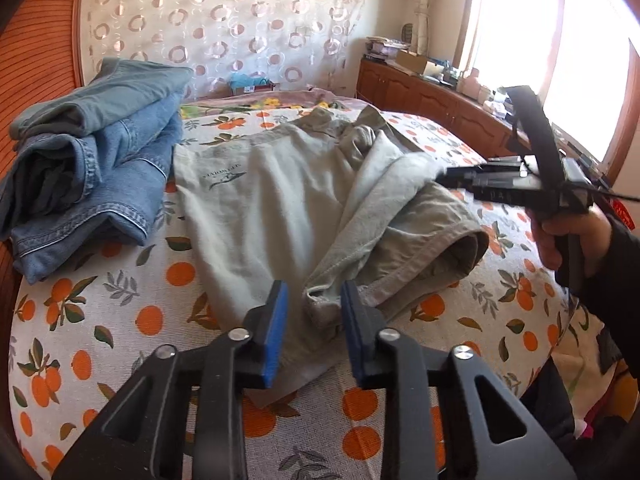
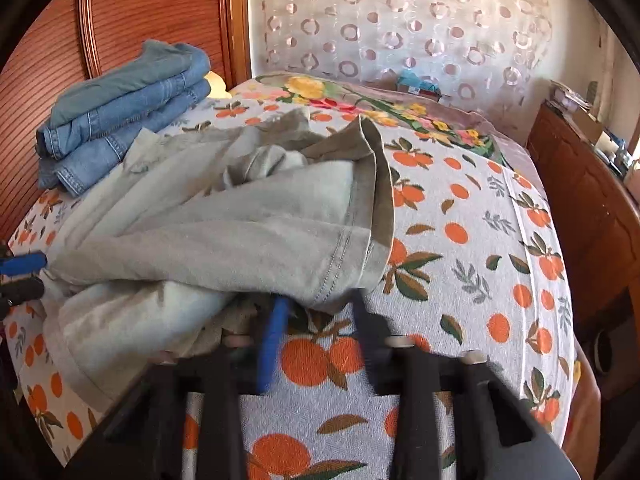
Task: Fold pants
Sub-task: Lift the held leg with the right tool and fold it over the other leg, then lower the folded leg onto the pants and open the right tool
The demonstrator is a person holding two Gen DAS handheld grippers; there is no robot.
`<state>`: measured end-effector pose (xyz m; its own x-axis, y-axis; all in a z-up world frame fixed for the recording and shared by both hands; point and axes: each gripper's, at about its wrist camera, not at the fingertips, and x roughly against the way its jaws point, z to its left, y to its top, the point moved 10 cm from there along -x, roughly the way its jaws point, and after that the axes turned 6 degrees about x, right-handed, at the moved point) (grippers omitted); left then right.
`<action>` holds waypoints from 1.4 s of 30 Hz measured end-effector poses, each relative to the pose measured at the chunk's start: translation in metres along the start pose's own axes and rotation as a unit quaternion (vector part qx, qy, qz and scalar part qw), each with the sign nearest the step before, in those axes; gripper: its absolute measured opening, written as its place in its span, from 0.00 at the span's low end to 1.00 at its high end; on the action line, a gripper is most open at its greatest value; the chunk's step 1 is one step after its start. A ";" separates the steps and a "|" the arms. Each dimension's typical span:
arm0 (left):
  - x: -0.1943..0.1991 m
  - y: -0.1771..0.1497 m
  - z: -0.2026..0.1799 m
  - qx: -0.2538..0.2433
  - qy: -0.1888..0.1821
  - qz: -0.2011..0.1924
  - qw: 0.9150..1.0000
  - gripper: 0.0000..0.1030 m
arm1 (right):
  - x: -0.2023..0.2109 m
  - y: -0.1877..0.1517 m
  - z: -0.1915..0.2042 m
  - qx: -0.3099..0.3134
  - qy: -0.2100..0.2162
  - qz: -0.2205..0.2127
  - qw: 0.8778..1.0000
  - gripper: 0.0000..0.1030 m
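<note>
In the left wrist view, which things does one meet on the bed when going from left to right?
Stack of folded jeans → grey-green pants → right gripper, held in the person's hand.

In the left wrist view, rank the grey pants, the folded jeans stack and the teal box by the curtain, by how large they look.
1. grey pants
2. folded jeans stack, nearly as big
3. teal box, farther off, so true size is unsure

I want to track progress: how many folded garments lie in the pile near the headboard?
3, stacked: a grey-green garment on top, blue jeans under it, another denim piece at the bottom. More may be hidden inside.
</note>
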<state>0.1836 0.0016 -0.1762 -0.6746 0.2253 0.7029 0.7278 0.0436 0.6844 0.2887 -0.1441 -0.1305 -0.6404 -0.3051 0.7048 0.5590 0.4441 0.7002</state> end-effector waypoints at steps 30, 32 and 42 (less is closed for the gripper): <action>0.045 -0.004 0.027 0.063 -0.024 -0.039 0.997 0.07 | -0.009 0.152 0.091 0.057 0.104 -0.095 0.988 0.06; 0.042 -0.007 0.030 0.068 -0.023 -0.034 0.997 0.06 | -0.024 0.158 0.103 0.065 0.110 -0.088 0.988 0.06; 0.033 -0.027 0.033 0.071 -0.020 -0.014 0.997 0.07 | -0.052 0.155 0.088 0.044 0.123 -0.060 0.990 0.40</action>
<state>0.1460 0.0404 -0.1779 -0.6914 0.2611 0.6737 0.7209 0.1879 0.6670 0.3623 0.0154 -0.0685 -0.5454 -0.5517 0.6310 0.4314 0.4607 0.7757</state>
